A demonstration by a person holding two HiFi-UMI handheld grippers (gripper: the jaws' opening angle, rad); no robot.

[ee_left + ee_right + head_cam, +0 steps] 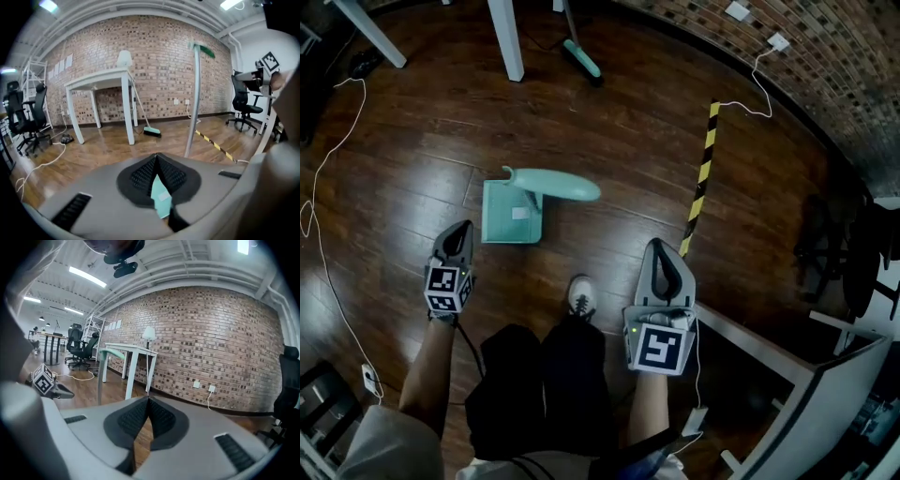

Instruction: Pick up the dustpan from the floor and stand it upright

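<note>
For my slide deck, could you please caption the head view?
Dustpan upright on the wood floor, left gripper and right gripper shut and empty nearby.

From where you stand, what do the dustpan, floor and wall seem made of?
The dustpan looks like plastic: even teal colour, soft sheen on its handle; its grey shaft may be metal. The floor appears to be varnished wood planks: grain, seams, glossy reflections. The wall is bare brick, matte, with visible mortar joints.
</note>
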